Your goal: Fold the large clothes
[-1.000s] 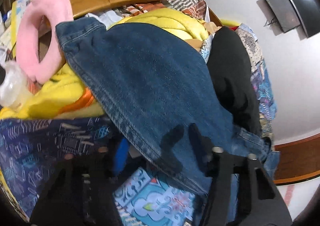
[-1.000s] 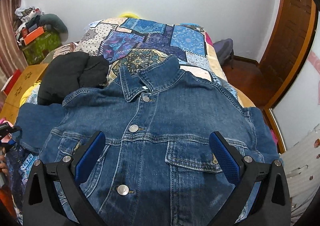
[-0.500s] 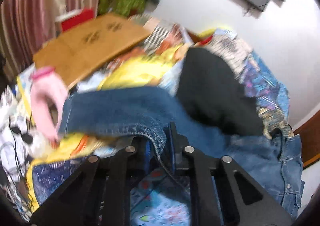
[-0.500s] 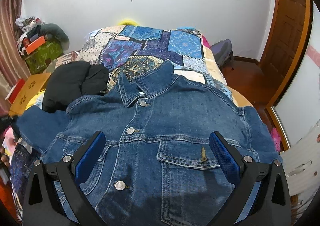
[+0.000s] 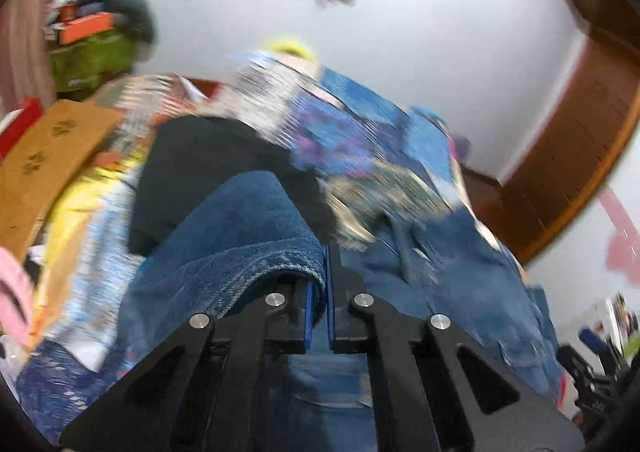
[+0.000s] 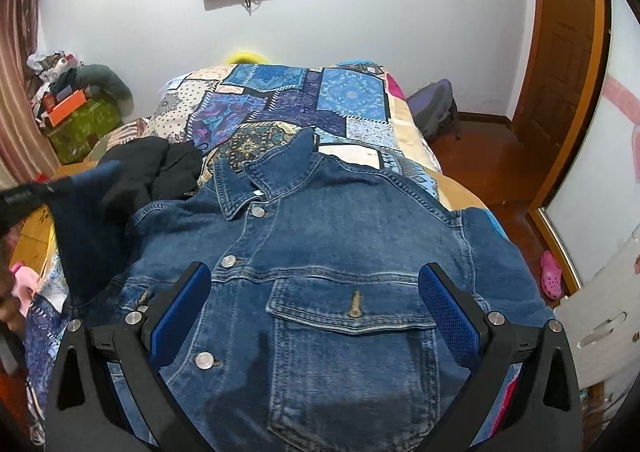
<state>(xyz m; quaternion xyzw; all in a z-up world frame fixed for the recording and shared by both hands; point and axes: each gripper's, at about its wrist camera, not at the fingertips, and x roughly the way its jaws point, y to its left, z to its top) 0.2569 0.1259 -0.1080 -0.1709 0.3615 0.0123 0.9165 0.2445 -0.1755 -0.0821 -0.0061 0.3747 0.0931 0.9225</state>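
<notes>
The right tongs [image 6: 312, 316] hung spread above the jacket [image 6: 344, 236], which lay buttoned and face-up on the bed [image 6: 280, 99]. The left tongs [image 5: 318, 284] pinched its sleeve [image 5: 244, 236], raised. Judging by this, folding had barely begun; nothing was folded over yet.

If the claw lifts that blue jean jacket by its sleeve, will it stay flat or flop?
Probably flop: the sleeve pinched in the left claw already bends and drapes. The denim jacket looks thick, so likely heavyish, sagging in broad folds. Its rough weave likely won't slip.
</notes>
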